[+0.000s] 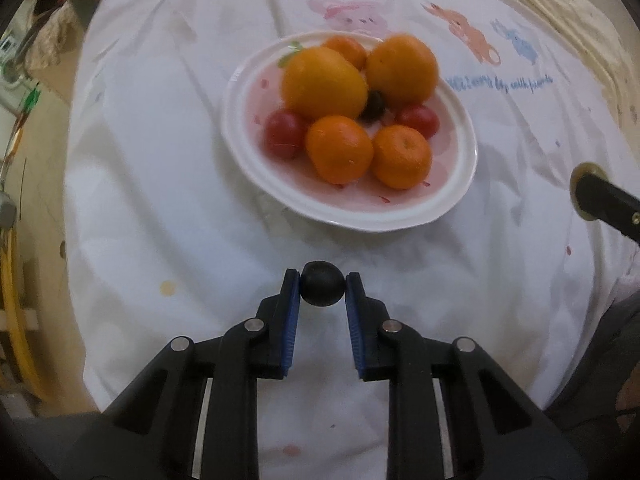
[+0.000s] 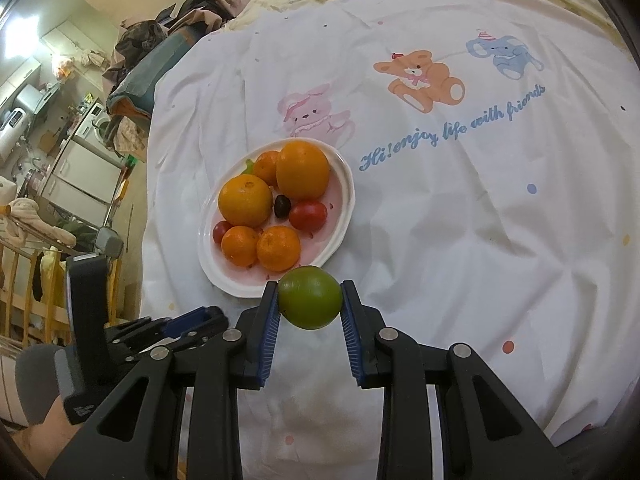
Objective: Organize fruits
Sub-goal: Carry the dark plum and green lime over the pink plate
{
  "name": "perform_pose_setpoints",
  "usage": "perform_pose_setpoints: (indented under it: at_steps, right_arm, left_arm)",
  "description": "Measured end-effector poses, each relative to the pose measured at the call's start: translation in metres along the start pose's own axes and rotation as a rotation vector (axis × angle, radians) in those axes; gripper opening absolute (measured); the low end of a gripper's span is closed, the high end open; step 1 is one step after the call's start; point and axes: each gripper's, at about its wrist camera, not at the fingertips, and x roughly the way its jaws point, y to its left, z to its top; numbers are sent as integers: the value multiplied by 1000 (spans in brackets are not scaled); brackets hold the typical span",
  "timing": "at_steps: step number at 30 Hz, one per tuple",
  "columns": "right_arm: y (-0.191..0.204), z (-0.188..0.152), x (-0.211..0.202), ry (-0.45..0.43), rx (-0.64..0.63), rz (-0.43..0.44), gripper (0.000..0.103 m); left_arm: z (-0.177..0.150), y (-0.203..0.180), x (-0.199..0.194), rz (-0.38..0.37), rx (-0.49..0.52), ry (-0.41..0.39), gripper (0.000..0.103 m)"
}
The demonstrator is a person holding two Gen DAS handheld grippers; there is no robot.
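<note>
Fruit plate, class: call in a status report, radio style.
Left gripper shut on dark grape. Right gripper shut on green lime. Plate already loaded with fruit. Nothing between grippers and plate.

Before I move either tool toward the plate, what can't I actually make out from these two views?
- Dark fruit on the plate: left view blurs it; right view shows it small.
- Lime in the right tool: its underside is hidden.
- Dark round fruit in the left tool: its kind is unclear.
- Green bit: mostly hidden behind oranges.
</note>
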Motion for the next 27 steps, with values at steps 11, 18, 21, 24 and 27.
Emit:
perform_pose_setpoints:
  at_steps: [11, 18, 21, 24, 27]
  right_arm:
    - [11, 22, -15, -54, -26, 54, 31]
    - [4, 60, -9, -51, -21, 66, 31]
    - [0, 73, 2, -40, -31, 54, 31]
    - [-4, 84, 18, -13, -35, 54, 32]
    - [-2, 90, 36, 16, -55, 47, 31]
  left_arm:
    - [39, 46, -57, -6, -140, -156, 19]
    - [79, 58, -67, -1, -162, -192, 19]
    - [96, 63, -62, -1, -175, -185, 19]
    - [109, 64, -48, -29, -186, -166, 19]
    - [118, 58, -29, -33, -177, -143, 19]
